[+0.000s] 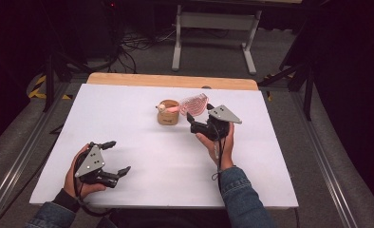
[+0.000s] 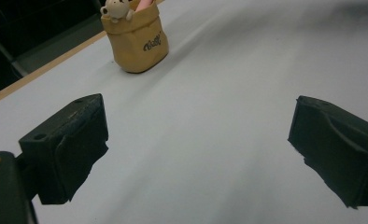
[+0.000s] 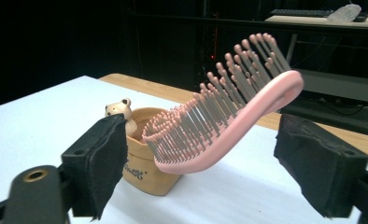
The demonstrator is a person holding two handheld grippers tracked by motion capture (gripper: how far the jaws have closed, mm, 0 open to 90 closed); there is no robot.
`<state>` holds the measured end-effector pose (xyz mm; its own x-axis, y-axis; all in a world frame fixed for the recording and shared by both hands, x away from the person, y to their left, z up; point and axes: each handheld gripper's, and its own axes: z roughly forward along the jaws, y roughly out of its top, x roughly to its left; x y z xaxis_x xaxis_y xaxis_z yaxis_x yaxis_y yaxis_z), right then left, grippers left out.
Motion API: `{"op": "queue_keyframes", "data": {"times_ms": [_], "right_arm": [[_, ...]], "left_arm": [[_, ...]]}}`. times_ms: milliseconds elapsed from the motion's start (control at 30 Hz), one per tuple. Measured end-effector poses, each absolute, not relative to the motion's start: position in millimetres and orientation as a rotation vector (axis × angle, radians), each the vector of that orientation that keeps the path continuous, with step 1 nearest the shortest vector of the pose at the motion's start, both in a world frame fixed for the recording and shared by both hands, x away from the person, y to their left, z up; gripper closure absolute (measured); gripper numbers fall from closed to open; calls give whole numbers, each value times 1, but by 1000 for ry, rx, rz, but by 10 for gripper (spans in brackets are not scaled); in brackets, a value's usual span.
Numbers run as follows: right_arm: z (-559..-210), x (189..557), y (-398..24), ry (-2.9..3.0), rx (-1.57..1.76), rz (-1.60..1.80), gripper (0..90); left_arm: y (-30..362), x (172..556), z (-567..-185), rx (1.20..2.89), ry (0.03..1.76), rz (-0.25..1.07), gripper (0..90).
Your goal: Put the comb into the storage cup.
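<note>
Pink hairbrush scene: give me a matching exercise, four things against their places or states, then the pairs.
Things:
1. pink plastic hairbrush
2. tan bag-shaped holder with a small bear figure
3. left claw
4. right claw

States:
A. open, near the table's front edge, nothing between its pads
B. stands upright on the white table
C. handle in the holder, bristled head leaning out
D. open, pads either side of the brush head, not touching it

Pairs: 1-C, 2-B, 3-A, 4-D

The left gripper [image 1: 115, 157] is held low at the near left, jaws spread wide. The right gripper [image 1: 193, 118] is held farther forward, jaws parted, nothing pressed.
</note>
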<state>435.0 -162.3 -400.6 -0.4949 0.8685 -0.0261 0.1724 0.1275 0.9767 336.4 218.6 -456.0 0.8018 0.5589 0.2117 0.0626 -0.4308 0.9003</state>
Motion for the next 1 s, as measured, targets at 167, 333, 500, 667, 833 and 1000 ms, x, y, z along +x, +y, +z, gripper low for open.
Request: {"op": "queue_keyframes", "data": {"times_ms": [167,333,500,667,833,1000], "right_arm": [[-398,431,-164,1777,993,1392,149],[-394,425,-167,1771,958,1368,134],[-392,422,-169,1768,938,1363,126],[-390,416,-173,1740,915,1364,117],[-394,413,-174,1741,904,1356,111],[-393,411,-174,1746,900,1340,102]], "left_arm": [[219,337,-456,1951,471,607,57],[219,337,-456,1953,472,607,56],[219,336,-456,1957,469,606,57],[218,337,-456,1957,468,606,57],[218,337,-457,1961,467,606,56],[219,336,-456,1958,468,608,56]]}}
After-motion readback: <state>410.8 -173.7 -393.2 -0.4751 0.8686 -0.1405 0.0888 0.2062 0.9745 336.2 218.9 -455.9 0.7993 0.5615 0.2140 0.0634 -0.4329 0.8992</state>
